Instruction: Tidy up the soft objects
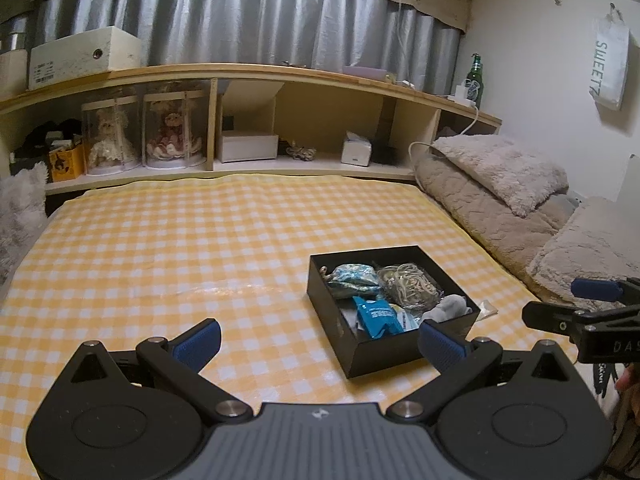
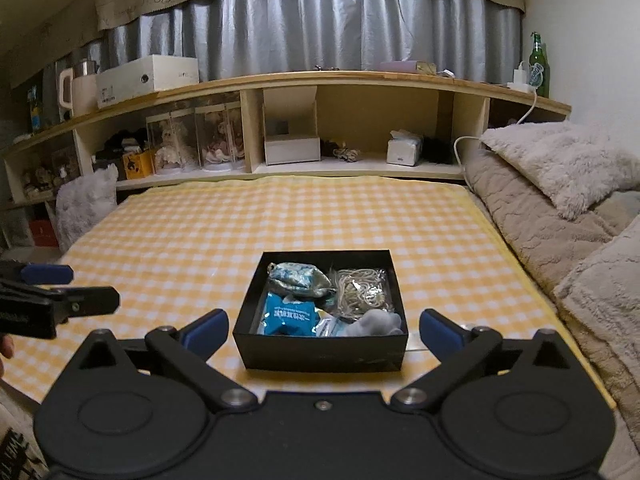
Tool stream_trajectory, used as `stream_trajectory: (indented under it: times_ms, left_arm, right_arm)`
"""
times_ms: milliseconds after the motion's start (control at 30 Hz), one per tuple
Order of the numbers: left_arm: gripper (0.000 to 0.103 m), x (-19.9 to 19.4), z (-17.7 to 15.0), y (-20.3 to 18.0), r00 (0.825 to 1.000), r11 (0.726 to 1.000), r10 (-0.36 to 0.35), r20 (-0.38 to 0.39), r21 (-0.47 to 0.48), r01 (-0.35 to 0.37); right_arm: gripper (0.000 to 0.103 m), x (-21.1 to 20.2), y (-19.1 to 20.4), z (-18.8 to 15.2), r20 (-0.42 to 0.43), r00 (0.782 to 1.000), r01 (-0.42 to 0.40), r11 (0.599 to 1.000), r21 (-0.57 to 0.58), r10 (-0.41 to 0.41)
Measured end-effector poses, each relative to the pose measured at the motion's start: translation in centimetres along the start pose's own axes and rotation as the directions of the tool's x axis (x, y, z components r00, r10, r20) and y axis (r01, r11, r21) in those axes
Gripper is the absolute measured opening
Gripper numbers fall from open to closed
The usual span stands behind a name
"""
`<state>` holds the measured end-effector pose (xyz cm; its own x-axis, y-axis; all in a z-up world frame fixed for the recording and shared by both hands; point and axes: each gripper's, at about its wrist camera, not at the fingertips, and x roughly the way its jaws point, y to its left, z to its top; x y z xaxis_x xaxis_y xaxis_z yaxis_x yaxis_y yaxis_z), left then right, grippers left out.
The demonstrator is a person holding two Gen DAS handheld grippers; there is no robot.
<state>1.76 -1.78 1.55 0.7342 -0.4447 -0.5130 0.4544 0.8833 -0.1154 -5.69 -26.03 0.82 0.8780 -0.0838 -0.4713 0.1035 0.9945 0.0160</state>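
Note:
A black open box [image 2: 320, 350] stands on the yellow checked cloth [image 2: 320, 216]. In it lie a patterned teal pouch [image 2: 298, 278], a clear bag of cords [image 2: 362, 290], a blue packet [image 2: 286, 316] and a grey soft item [image 2: 374, 324]. The box also shows in the left wrist view [image 1: 384, 350], with a small clear bag [image 1: 486, 308] beside it on the cloth. My right gripper [image 2: 322, 330] is open and empty, fingers either side of the box's near wall. My left gripper [image 1: 320, 344] is open and empty, left of the box.
A wooden shelf unit [image 2: 320, 80] runs along the back with dolls in clear cases [image 2: 196, 142], boxes and a green bottle [image 2: 538, 66]. Beige fluffy pillows and blanket [image 2: 560, 200] lie to the right. A white furry cushion [image 2: 84, 208] is at the left.

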Motion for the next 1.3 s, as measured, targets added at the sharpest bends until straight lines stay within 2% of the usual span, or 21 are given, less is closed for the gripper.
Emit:
stream_trajectory:
  times_ms: [267,1300]
  left_arm:
    - [0.103,0.18,-0.52,-0.01,0.999,0.999,0.037,0.01,0.024,-0.037]
    - [0.103,-0.4,-0.54,-0.11,0.999,0.999,0.04,0.034,0.017,-0.04]
  right_arm:
    - [0.103,-0.32,-0.21,-0.39,0.025,1.0,-0.008,1.0,0.005,0.007]
    - [0.103,-0.69,-0.33,-0.65,0.048,0.999,-0.008,1.0,0.023,0.007]
